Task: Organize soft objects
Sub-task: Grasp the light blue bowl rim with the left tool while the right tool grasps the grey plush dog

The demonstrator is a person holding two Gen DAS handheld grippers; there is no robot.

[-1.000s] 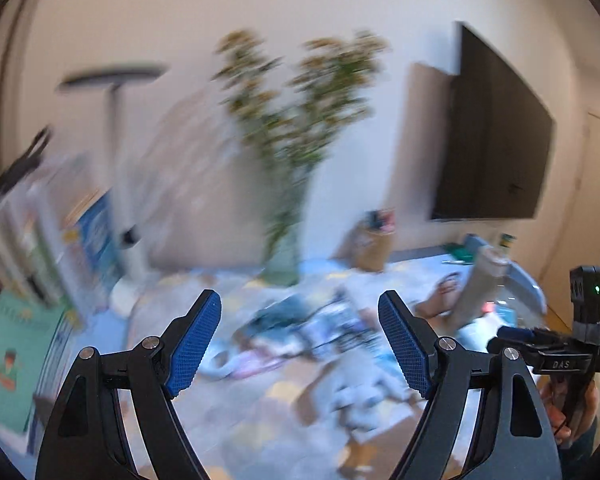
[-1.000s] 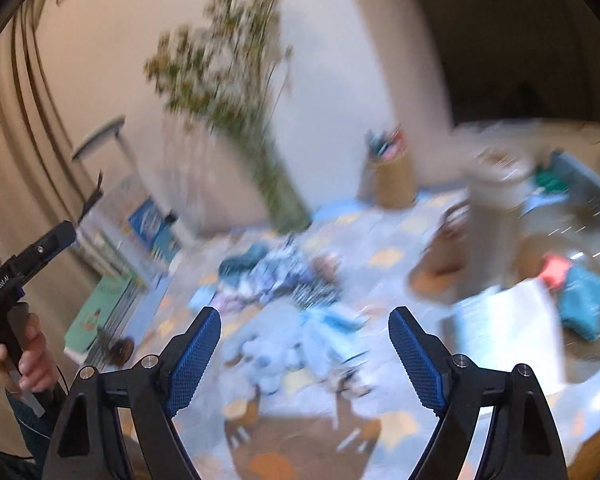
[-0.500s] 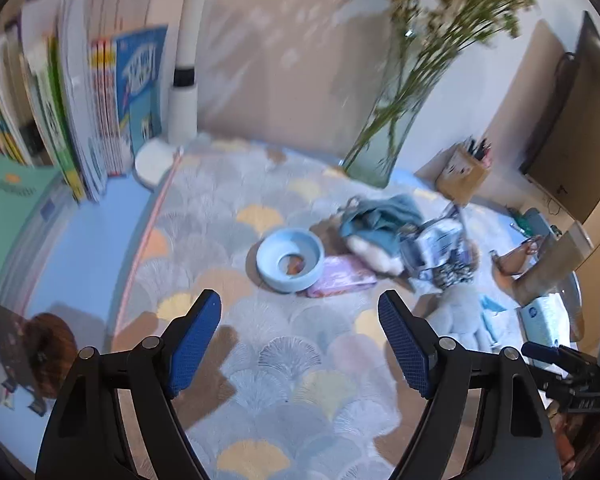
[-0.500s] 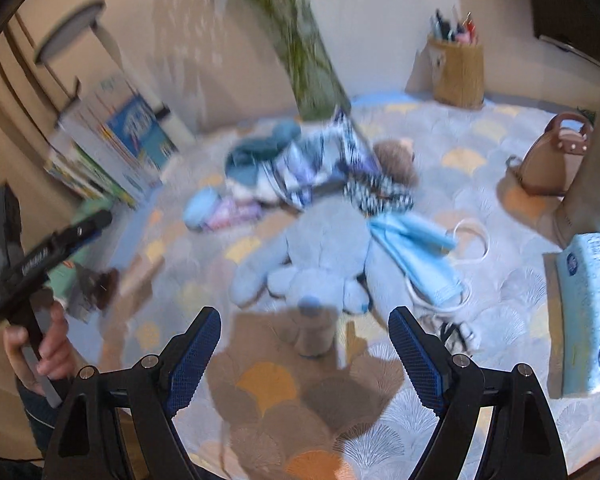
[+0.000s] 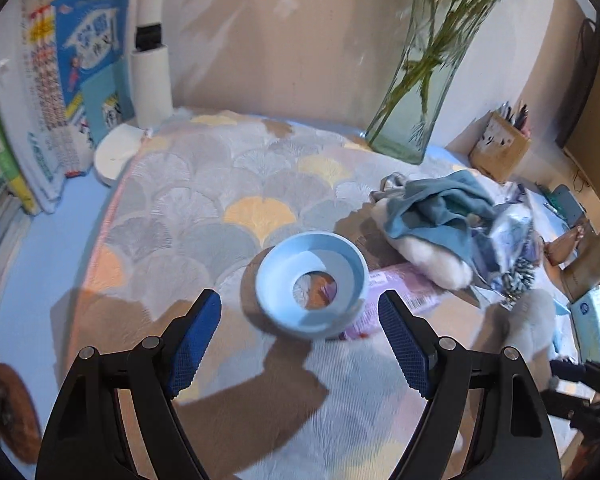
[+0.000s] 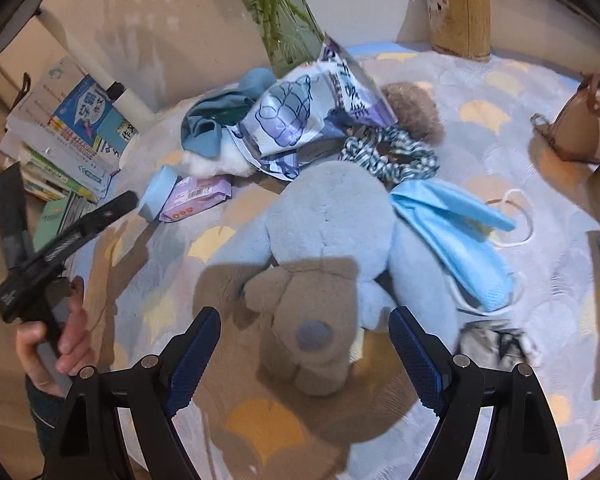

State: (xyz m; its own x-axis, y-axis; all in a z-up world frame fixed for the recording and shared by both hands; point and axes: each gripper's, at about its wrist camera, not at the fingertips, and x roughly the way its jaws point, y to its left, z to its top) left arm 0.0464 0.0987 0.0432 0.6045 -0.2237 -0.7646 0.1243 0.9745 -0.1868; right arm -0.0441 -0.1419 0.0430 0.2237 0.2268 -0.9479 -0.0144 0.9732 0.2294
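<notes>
Patterned desk cloth cluttered — blue plush just ahead of right claw, blue ring ahead of left claw; both gaping, empty. Risk: snagging face mask alongside plush.

Both claws lower and tilted downward, closer to blue ring and plush toy.

You're working in a home, probably a living or study corner: a fan-patterned tablecloth, a glass vase of stems, stacked children's workbooks, a pen holder and a wall-mounted TV.
</notes>
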